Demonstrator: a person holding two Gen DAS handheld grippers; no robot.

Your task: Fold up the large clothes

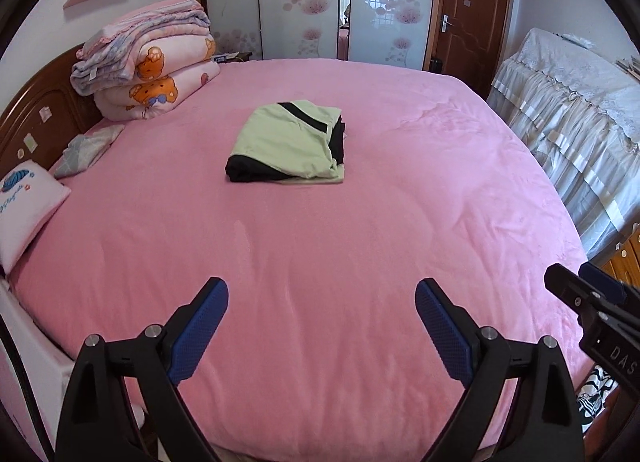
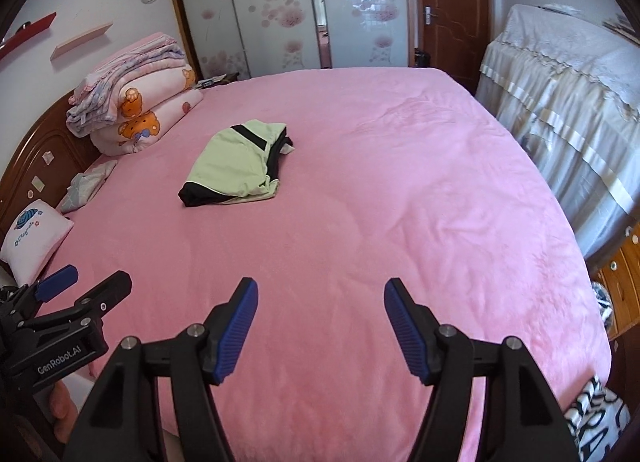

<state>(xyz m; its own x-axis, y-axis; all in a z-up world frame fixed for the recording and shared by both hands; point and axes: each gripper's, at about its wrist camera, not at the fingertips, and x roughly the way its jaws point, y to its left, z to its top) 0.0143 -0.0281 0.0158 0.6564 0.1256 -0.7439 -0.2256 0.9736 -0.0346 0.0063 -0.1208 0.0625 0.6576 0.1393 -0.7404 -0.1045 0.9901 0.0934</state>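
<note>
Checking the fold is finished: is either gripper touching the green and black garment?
Apart. Both wrist views show the garment far up the bed, with bare blanket before the left gripper and right gripper.

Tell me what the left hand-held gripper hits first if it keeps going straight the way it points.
Probably bare pink bed cover. The left hand-held gripper points down at it, open and empty. The folded green and black garment lies farther up the bed, likely beyond that line; depth is uncertain.

My left gripper [image 1: 322, 294] points down at a slant, its jaws spread wide with nothing between them. My right gripper [image 2: 321, 294] sits just beside it at the same slant, jaws apart and empty too, a little narrower.
</note>
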